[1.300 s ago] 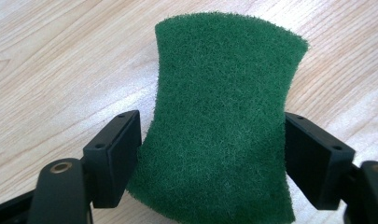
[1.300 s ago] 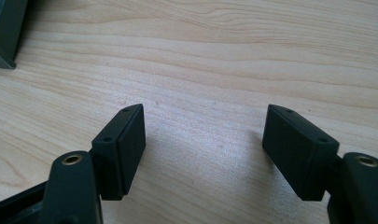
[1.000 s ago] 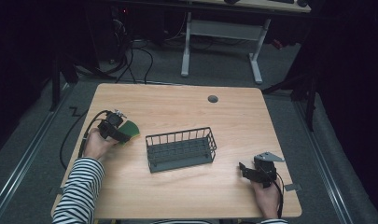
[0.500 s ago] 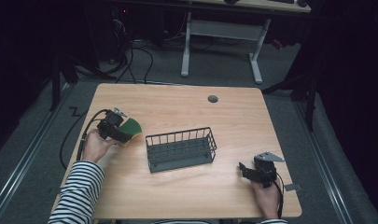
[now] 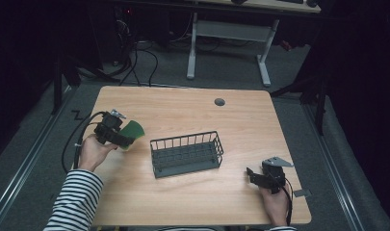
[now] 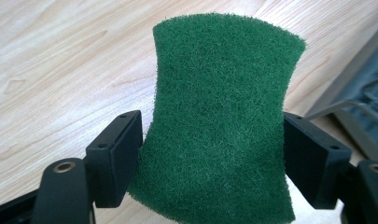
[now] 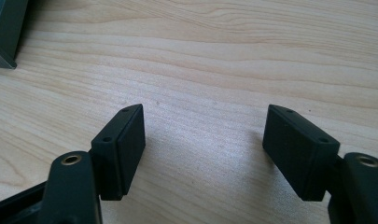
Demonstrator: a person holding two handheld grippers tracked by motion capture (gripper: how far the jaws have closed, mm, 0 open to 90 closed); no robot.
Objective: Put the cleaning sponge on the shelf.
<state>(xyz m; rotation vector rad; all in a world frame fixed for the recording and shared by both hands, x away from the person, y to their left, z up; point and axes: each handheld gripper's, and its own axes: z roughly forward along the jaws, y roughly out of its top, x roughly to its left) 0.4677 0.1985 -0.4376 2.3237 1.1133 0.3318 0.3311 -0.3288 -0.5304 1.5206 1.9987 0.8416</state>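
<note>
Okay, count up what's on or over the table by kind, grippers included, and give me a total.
Grippers: 2, the left gripper and the right gripper
Green scouring pads: 1, the green pad clamped in the left gripper
Wire baskets: 1, the dark wire basket mid-table
Total: 4

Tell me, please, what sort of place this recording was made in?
Probably a lab or office workroom, not a kitchen: a bare wooden table with a cable port, a second desk's metal legs behind, and cables trailing over grey carpet. The left claw holds a green scouring pad.
</note>
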